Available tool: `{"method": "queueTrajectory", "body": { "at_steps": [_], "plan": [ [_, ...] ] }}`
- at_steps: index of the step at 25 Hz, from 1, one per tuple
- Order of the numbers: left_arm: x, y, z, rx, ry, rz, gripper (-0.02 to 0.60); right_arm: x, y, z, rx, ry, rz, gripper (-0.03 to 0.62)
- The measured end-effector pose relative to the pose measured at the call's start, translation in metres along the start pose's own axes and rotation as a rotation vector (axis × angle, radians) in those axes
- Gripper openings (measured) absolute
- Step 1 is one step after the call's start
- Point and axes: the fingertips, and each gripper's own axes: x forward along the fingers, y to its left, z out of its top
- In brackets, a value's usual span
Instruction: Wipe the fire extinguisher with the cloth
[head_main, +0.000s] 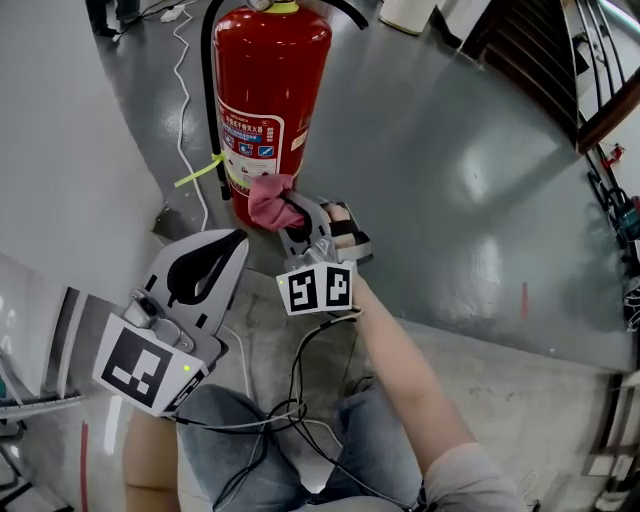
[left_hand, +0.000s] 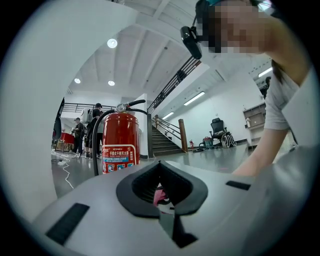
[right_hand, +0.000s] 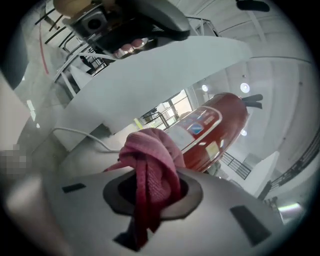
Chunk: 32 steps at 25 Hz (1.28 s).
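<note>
A red fire extinguisher (head_main: 270, 80) stands upright on the grey floor at the top centre of the head view. My right gripper (head_main: 295, 216) is shut on a bunched pink cloth (head_main: 270, 203), and the cloth touches the cylinder's lower front, just under its label. In the right gripper view the cloth (right_hand: 150, 162) bulges out of the shut jaws, with the extinguisher (right_hand: 215, 125) right behind it. My left gripper (head_main: 236, 242) hovers lower left of the cloth, shut with nothing in it. In the left gripper view the extinguisher (left_hand: 119, 142) stands ahead.
A white wall (head_main: 60, 150) runs close on the extinguisher's left. A white cable (head_main: 183, 100) and a yellow strap (head_main: 200, 170) lie beside its base, and a black hose (head_main: 208, 90) hangs down its side. Stair railings (head_main: 590, 70) are at the top right. Black cables (head_main: 300, 400) drape over my knees.
</note>
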Motion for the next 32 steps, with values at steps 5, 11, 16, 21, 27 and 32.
{"method": "queueTrajectory", "body": {
  "at_steps": [5,11,16,21,27,32],
  "plan": [
    [-0.006,-0.001,0.002,-0.002,0.001,0.004,0.009,0.0,-0.001,0.002,0.022,0.052,0.024,0.06],
    [-0.012,0.0,0.008,0.003,-0.004,0.01,0.009,-0.009,-0.093,0.071,0.069,-0.084,-0.163,0.06],
    [-0.017,0.004,0.017,-0.002,-0.023,0.017,0.009,-0.018,-0.171,0.122,0.036,-0.168,-0.307,0.06],
    [-0.018,0.005,0.018,0.006,-0.029,0.023,0.009,-0.014,-0.148,0.116,0.0,-0.189,-0.295,0.058],
    [-0.017,0.0,0.013,0.017,-0.018,0.008,0.009,-0.004,-0.081,0.079,0.024,-0.137,-0.187,0.058],
    [-0.012,-0.007,0.001,0.009,-0.004,0.002,0.009,0.002,-0.041,0.047,0.118,-0.073,-0.131,0.058]
  ]
}}
